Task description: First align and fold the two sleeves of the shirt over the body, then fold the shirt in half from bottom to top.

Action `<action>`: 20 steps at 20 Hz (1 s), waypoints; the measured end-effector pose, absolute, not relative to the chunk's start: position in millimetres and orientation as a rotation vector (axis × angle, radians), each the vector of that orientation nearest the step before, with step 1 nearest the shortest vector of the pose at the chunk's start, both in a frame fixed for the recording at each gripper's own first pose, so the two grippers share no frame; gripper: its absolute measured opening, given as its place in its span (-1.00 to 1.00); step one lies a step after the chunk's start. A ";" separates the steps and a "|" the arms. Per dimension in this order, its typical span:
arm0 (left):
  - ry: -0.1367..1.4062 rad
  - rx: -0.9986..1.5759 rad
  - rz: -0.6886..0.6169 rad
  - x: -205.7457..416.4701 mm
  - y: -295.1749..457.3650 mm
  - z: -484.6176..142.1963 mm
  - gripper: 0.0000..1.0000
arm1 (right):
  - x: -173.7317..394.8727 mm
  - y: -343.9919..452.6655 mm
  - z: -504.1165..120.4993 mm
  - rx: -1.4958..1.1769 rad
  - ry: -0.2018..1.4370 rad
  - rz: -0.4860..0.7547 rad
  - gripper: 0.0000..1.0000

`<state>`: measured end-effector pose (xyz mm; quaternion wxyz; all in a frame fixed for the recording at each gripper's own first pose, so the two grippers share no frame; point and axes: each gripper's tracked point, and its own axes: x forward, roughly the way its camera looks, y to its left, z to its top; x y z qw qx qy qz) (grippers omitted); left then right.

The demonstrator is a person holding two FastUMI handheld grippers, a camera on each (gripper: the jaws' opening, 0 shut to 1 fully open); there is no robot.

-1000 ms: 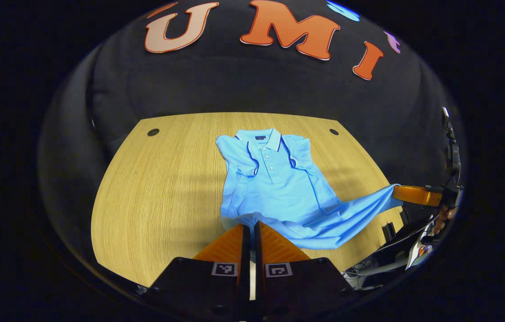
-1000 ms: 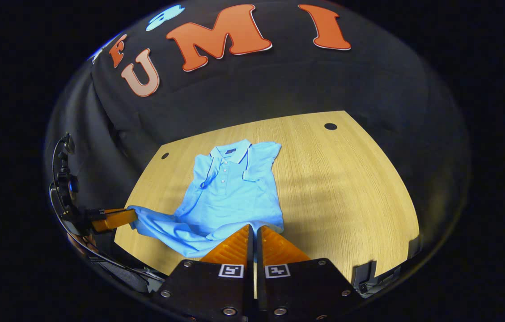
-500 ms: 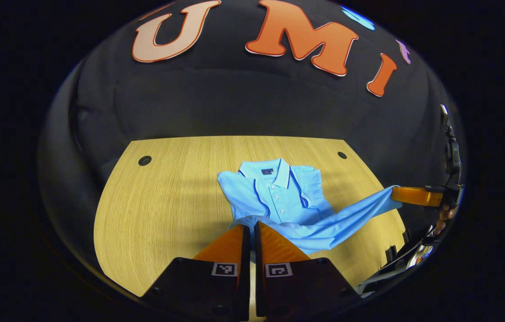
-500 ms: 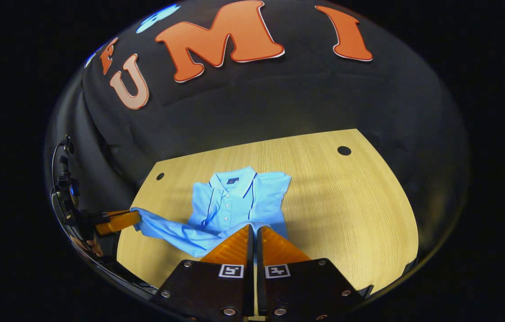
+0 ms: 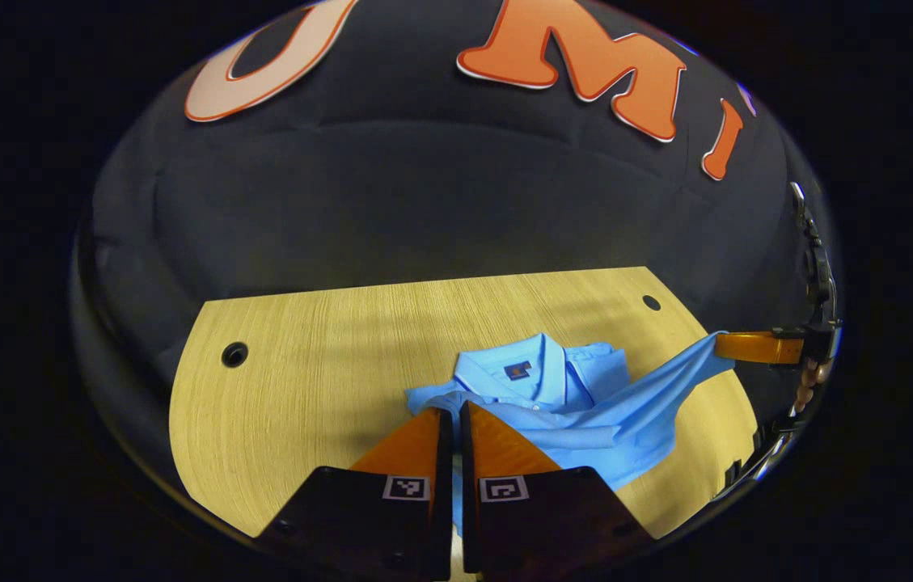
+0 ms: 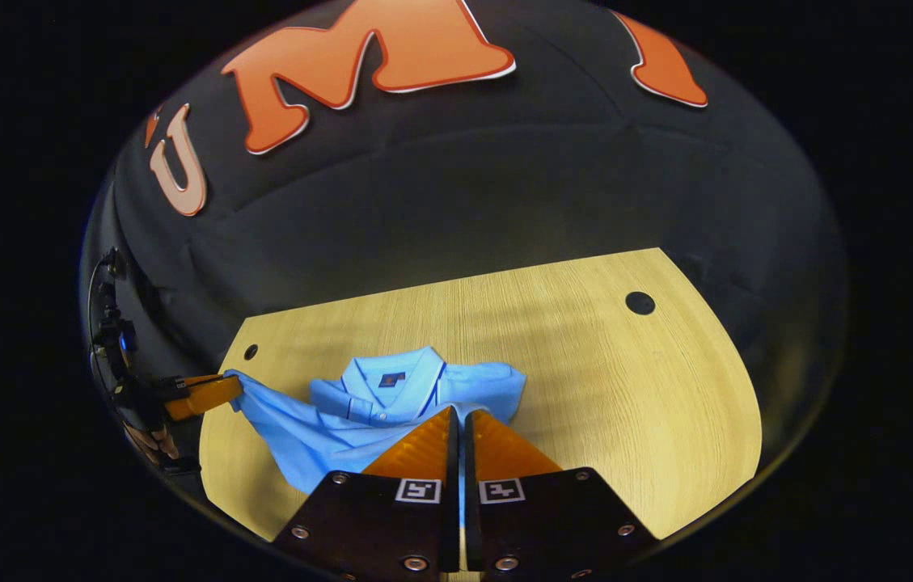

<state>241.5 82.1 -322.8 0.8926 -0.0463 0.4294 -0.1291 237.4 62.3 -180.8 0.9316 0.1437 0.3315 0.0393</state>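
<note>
A light blue polo shirt (image 5: 577,408) (image 6: 327,428) lies on the wooden table (image 5: 302,372) (image 6: 626,388), collar (image 5: 517,370) (image 6: 391,377) at the far end, sleeves folded over the body. My left gripper (image 5: 452,412) is shut on one corner of the bottom hem. In the right gripper view that left gripper (image 6: 201,394) shows at the left edge, pinching the cloth. My right gripper (image 6: 460,412) is shut on the other hem corner and appears in the left gripper view (image 5: 755,347) at the far right. The lifted hem hangs between them, just short of the collar.
The table has round cable holes near its far corners (image 5: 234,354) (image 5: 651,302) (image 6: 640,303) (image 6: 250,352). The black booth wall rises right behind the table. A hand (image 5: 810,386) (image 6: 150,440) holds each far-off gripper.
Both grippers have carried the bottom hem forward over the shirt's body toward the collar. The buttons and chest, visible before, are now covered by the folded-over cloth.
</note>
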 end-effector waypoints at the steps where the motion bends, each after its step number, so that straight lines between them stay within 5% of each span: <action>1: 0.896 -0.090 -0.271 252.6 83.1 -332.0 -0.85 | 251.5 60.7 -185.1 0.290 0.680 0.073 -0.94; 10: 0.940 -0.073 -0.217 324.9 96.6 -399.4 -0.81 | 336.2 33.5 -226.5 0.279 0.703 -0.006 -0.94; 12: 0.945 -0.082 -0.210 326.2 93.5 -404.0 -0.64 | 343.5 32.6 -229.5 0.287 0.695 -0.005 -0.88; 13: 0.946 -0.101 -0.216 321.9 88.1 -397.7 -0.28 | 343.5 33.5 -230.5 0.279 0.690 0.000 -0.84; 15: 0.939 -0.124 -0.221 316.2 82.9 -387.3 0.43 | 337.0 30.6 -217.6 0.219 0.651 0.007 -0.40; 16: 0.926 -0.124 -0.219 313.3 81.7 -378.2 0.41 | 332.4 33.8 -207.8 0.192 0.626 0.028 0.00; 18: 0.885 -0.097 -0.214 305.8 83.3 -356.6 0.80 | 318.2 42.0 -186.6 0.154 0.582 0.068 0.50; 20: 0.842 -0.064 -0.207 295.5 81.0 -328.9 1.00 | 303.5 47.7 -162.4 0.128 0.538 0.084 0.79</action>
